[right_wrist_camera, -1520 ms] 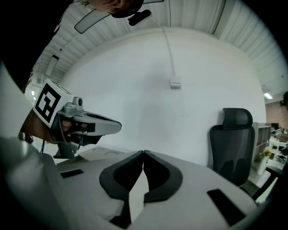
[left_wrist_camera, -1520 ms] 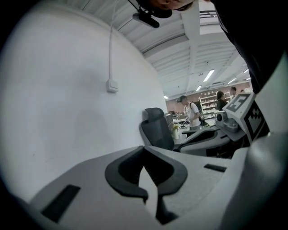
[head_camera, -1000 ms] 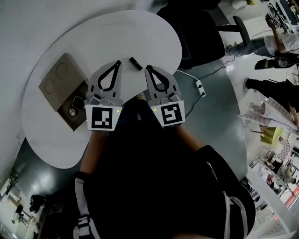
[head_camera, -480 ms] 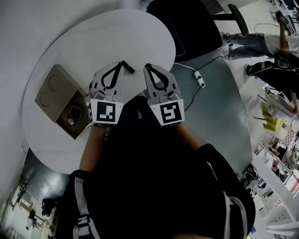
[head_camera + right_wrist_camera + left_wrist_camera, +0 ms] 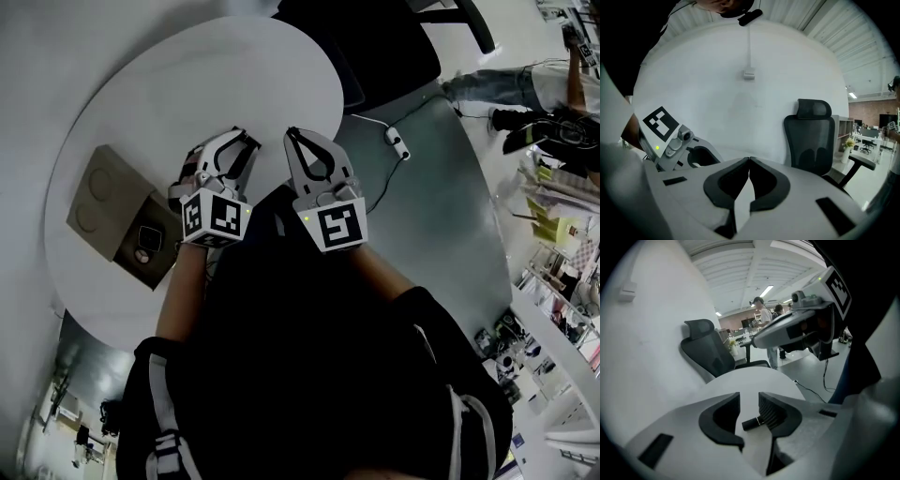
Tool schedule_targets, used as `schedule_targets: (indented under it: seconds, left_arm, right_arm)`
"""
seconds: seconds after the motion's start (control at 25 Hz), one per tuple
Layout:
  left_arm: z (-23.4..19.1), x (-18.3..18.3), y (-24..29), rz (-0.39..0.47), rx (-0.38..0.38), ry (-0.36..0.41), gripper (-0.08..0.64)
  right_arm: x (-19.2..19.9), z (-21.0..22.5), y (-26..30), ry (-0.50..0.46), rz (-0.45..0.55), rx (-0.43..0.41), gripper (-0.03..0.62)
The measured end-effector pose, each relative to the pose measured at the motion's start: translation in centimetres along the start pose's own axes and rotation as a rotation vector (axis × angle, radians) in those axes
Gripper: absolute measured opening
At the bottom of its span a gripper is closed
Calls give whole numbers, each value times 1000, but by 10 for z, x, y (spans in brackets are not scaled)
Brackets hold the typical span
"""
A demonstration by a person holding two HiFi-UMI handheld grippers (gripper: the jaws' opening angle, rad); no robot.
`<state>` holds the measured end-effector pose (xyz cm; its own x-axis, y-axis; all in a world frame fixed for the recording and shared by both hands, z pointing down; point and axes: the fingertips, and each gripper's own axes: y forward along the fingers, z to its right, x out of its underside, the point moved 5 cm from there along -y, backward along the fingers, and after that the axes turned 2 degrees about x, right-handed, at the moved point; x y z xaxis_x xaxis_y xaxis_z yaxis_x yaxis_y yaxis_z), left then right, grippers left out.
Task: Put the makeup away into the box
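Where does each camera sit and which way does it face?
Head view: on the person's head, steeply down at the table, box, left gripper, right gripper, forearms.
Left gripper view: rides the left gripper, looking along its opening jaws, black tube between them.
Right gripper view: rides the right gripper, along shut jaws toward the wall.
Both gripper views show the chair.
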<state>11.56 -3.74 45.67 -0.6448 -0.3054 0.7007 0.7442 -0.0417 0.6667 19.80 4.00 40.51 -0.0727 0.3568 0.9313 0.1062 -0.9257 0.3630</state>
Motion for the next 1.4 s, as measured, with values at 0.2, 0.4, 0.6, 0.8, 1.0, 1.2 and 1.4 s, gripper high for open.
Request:
schedule_targets:
  seconds: [0.2, 0.4, 0.6, 0.8, 1.0, 1.2, 1.4]
  left_arm:
    - [5, 13, 15, -76, 78, 73, 176]
    - [11, 21, 28, -151, 158, 130, 222]
    - [15, 27, 40, -212, 230, 185, 241]
    - [15, 25, 49, -240, 273, 189, 239]
    - [15, 23, 53, -259, 327, 143, 233]
    - [24, 37, 55, -376, 336, 160, 147]
    - [20, 51, 51, -404, 317, 125, 98]
  right_arm:
    - [1, 4, 4, 9, -4, 17, 23]
    - [2, 9, 4, 16, -11, 31, 23]
    - [3, 14, 0, 26, -16, 52, 23]
    - [0, 20, -5, 34, -17, 70, 23]
    - [-1, 21, -11, 35, -17, 80, 23]
    - [-1, 22, -15, 36, -15, 83, 23]
    - [0, 14, -8, 32, -17, 76, 23]
